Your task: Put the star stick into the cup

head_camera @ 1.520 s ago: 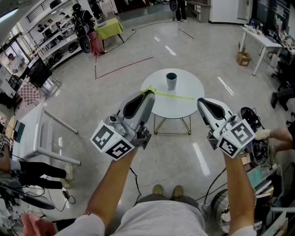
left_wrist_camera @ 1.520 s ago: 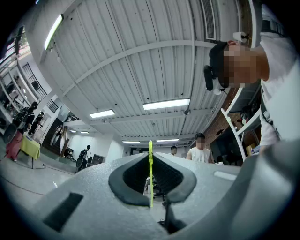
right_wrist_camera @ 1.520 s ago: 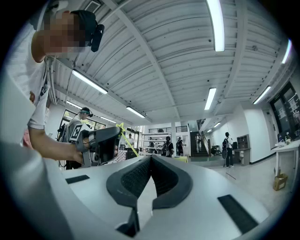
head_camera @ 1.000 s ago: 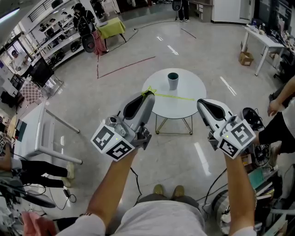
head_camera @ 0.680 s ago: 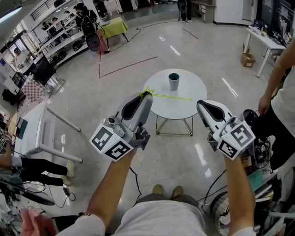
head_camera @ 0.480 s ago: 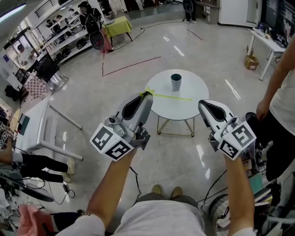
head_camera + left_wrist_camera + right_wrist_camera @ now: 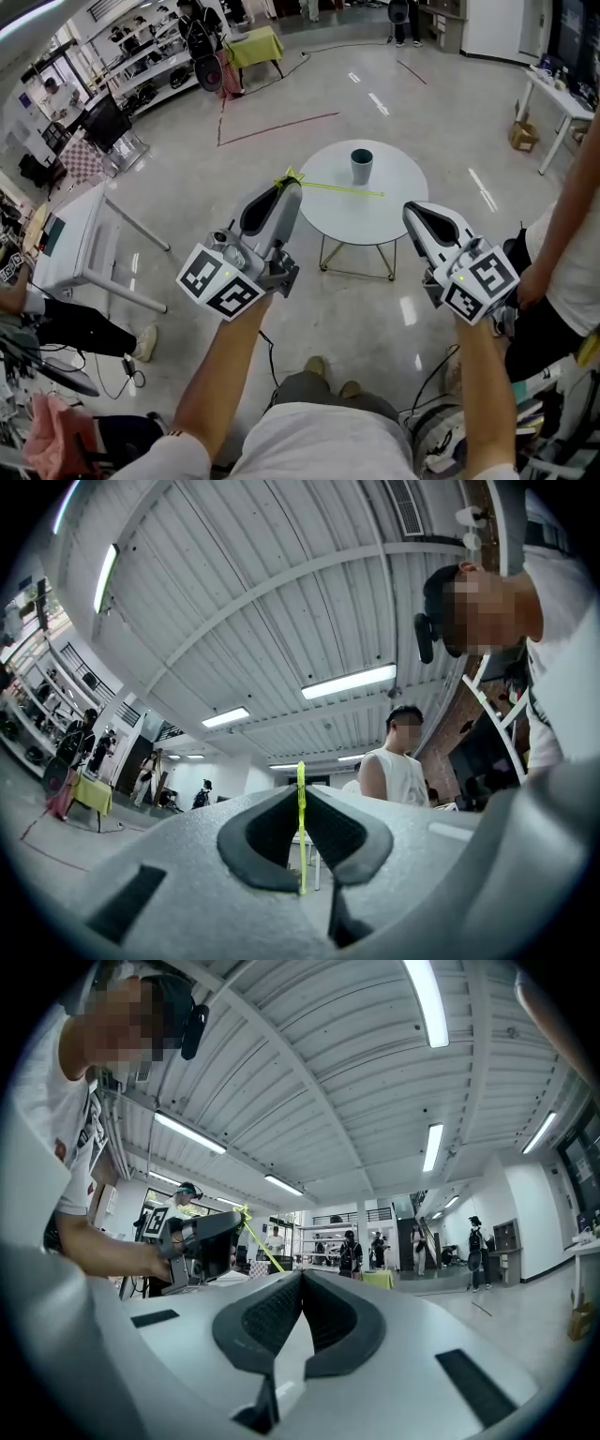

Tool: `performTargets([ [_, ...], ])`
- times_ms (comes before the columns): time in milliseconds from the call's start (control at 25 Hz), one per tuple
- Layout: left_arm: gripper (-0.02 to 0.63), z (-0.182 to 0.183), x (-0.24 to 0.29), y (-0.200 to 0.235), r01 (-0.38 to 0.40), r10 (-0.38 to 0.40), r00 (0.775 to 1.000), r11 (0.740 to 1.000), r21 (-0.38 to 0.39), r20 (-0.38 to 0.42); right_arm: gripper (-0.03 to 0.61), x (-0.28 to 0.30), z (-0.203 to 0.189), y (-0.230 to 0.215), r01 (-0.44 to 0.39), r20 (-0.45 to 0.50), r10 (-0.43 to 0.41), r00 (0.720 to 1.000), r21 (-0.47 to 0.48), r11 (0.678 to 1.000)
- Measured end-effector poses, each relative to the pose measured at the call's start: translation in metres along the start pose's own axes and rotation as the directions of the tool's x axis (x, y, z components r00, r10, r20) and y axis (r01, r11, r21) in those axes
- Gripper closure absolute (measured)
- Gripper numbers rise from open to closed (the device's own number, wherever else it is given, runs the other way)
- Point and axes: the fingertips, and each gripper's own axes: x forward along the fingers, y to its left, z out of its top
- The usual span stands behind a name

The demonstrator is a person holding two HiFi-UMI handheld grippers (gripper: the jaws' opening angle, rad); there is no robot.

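Star stick [image 7: 342, 188]: clamped near its star end by left gripper [image 7: 301, 803], jaws shut tight on it, held in the air, shaft reaching over table [image 7: 361, 220] from its left edge, short of cup [image 7: 362, 166] by far edge. Right gripper [image 7: 300, 1279] off right edge, jaws closed, empty.

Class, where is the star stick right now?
In the head view, the left claw pinches the star stick; its shaft points right over the round table, near the cup.
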Motion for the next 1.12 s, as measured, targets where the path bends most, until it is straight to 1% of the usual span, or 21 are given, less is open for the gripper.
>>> performTargets([
  [240,0.586,-0.008,0.004,0.020,-0.019,0.019,1.000,1.000,-0.001,0.004,0.568,0.015,-0.005,-0.015,-0.001,-0.006,0.001,1.000,-0.001,1.000],
  [640,0.586,-0.028,0.021,0.070,-0.017,0.017,1.000,1.000,0.003,0.004,0.567,0.054,-0.025,-0.043,0.019,-0.013,-0.019,1.000,-0.001,1.000],
  [880,0.586,-0.041,0.052,0.121,-0.012,0.012,1.000,1.000,-0.012,-0.006,0.568,0.094,-0.032,-0.085,0.045,-0.032,-0.045,0.999,0.000,0.999],
  [1120,0.586,-0.050,0.069,0.177,0.010,-0.010,1.000,1.000,-0.024,-0.017,0.568,0.140,-0.042,-0.109,0.080,-0.057,-0.080,0.995,-0.006,0.997],
])
